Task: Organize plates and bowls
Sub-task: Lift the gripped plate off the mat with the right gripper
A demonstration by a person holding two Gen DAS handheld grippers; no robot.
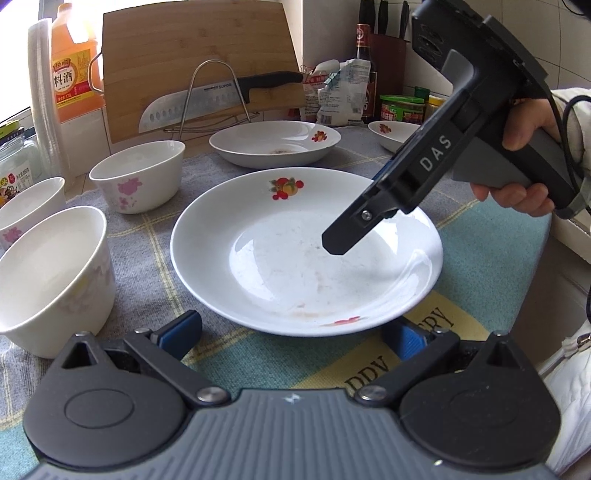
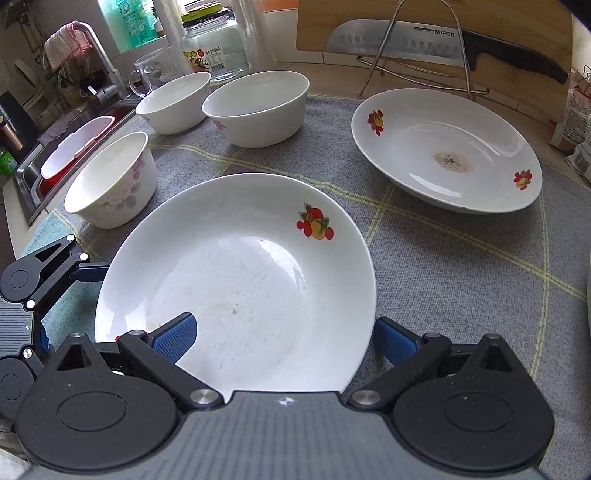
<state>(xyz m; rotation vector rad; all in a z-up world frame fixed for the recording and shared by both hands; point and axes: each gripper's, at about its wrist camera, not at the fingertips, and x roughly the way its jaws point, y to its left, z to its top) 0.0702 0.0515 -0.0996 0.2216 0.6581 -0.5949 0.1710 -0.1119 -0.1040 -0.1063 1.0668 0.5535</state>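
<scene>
The near plate (image 2: 236, 280) lies flat on the checked cloth (image 2: 461, 266), and both tools close on it; the right gripper (image 2: 284, 343) hangs over its right rim with jaws spread, one blue pad over the plate's well and the other outside the rim, a stance that reads as readying a pinch on the edge; the left gripper (image 1: 291, 332) waits at the near rim, jaws likewise spread wide and holding nothing, perhaps to steady the dish. A second plate (image 2: 447, 151) sits far right, its centre stained, the likely base for a stack; a third plate (image 1: 393, 134) shows beyond it. Three bowls (image 2: 258, 107) cluster far left, near the sink (image 2: 26, 177). Behind the second plate stand a wire rack (image 2: 424, 48), a knife (image 2: 443, 44) and a cutting board (image 2: 517, 18), crowding any lift toward the back.
</scene>
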